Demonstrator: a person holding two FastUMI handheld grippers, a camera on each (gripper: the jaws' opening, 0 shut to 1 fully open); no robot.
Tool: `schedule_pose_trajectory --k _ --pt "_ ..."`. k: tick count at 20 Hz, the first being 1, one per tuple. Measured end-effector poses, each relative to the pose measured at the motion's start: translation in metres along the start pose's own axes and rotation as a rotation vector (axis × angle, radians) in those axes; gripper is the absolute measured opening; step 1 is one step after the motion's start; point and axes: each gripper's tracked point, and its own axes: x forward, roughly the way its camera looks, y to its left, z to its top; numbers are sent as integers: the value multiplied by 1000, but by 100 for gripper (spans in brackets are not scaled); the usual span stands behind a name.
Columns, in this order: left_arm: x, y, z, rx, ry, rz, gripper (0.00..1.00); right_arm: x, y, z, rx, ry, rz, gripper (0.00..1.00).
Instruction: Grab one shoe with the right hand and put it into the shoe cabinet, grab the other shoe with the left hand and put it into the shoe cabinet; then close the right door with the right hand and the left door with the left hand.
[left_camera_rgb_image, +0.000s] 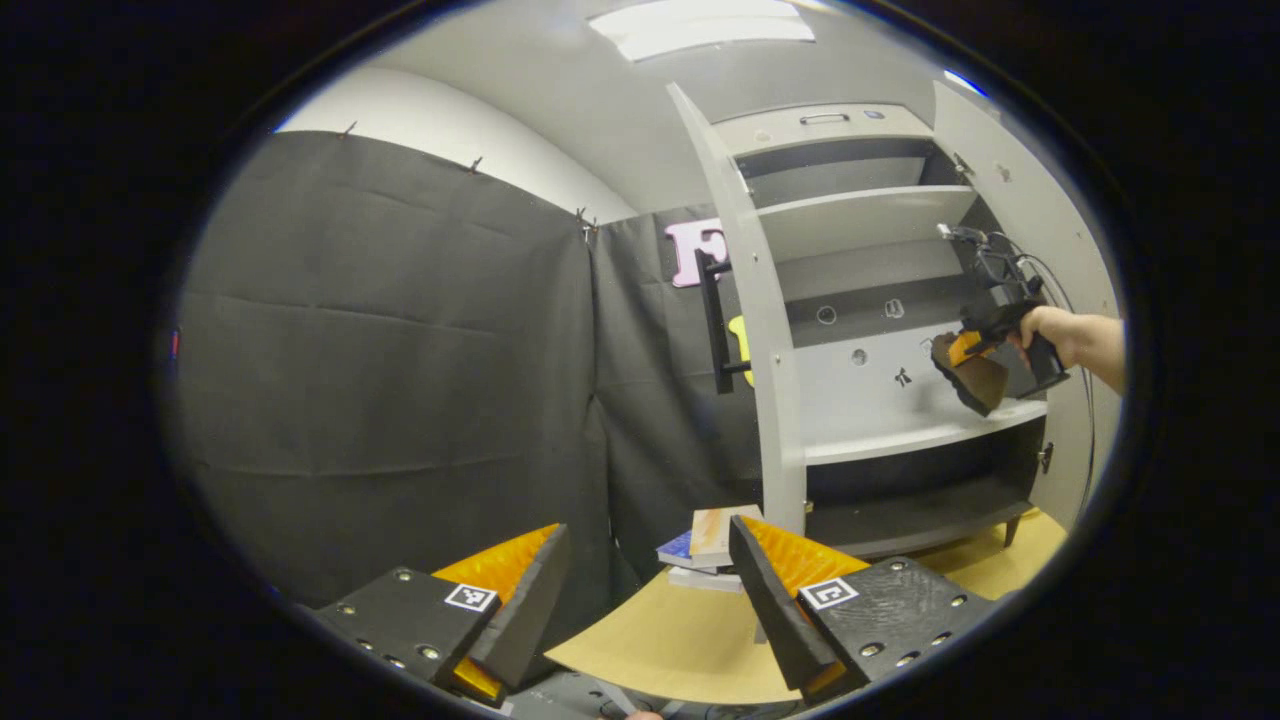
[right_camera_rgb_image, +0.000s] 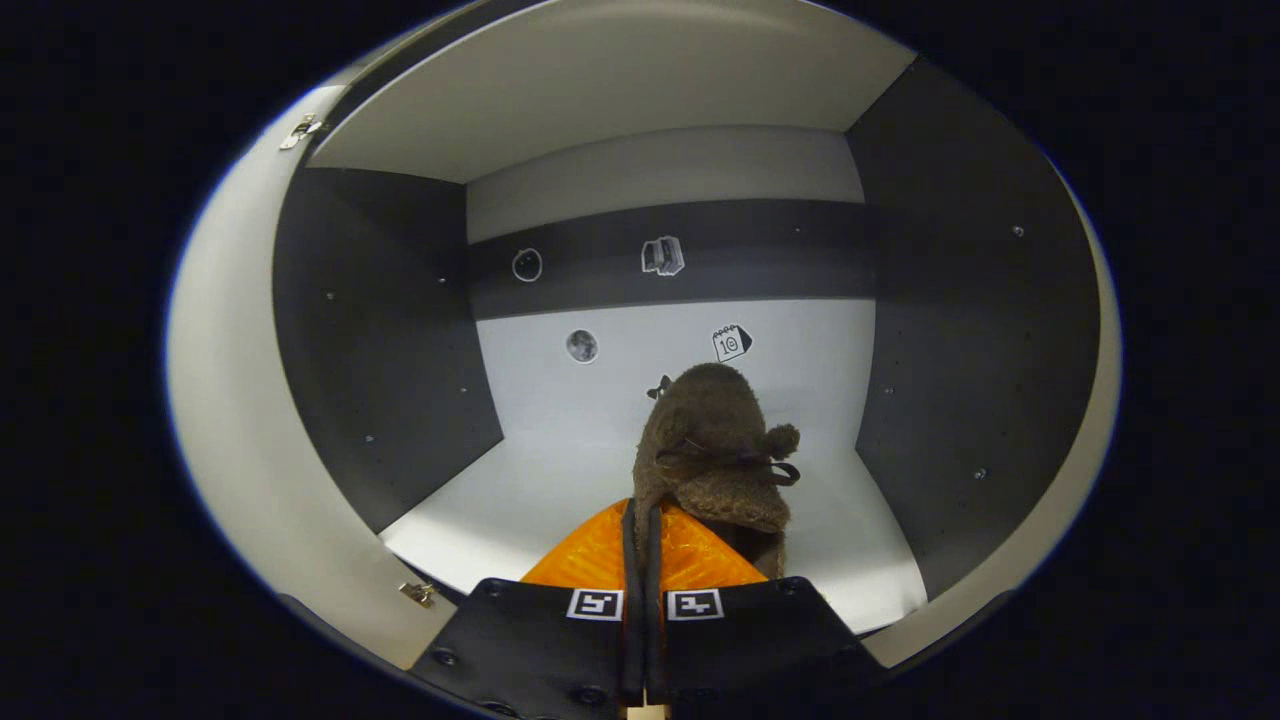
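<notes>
A brown fuzzy shoe is pinched at its rim by my right gripper, whose fingers are shut on it. The shoe is inside the shoe cabinet's middle compartment, just over the white shelf; I cannot tell whether it touches the shelf. In the left gripper view, a hand holds the right gripper and the shoe at the right end of that shelf. My left gripper stands open with nothing between its fingers, low and to the left of the cabinet.
Both cabinet doors stand open: the left door with its black handle, and the right door. A small stack of books lies on the wooden surface by the cabinet's foot. Black cloth walls close off the left.
</notes>
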Motion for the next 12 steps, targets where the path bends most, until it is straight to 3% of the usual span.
schedule_pose_trajectory --k 5,8,10,11,12 --pt "1 -3 -5 2 17 -15 100 30 -12 -8 34 66 -63 3" --pt "2 -10 -8 2 24 -37 100 32 -16 -4 35 48 -89 17" --pt "1 -13 -9 4 29 -60 87 27 -13 2 33 22 -89 42" --pt "1 -15 -9 5 32 -75 87 23 -13 6 23 0 -87 58" --pt "2 -18 -11 6 36 -90 87 15 -10 12 16 -33 -77 68"
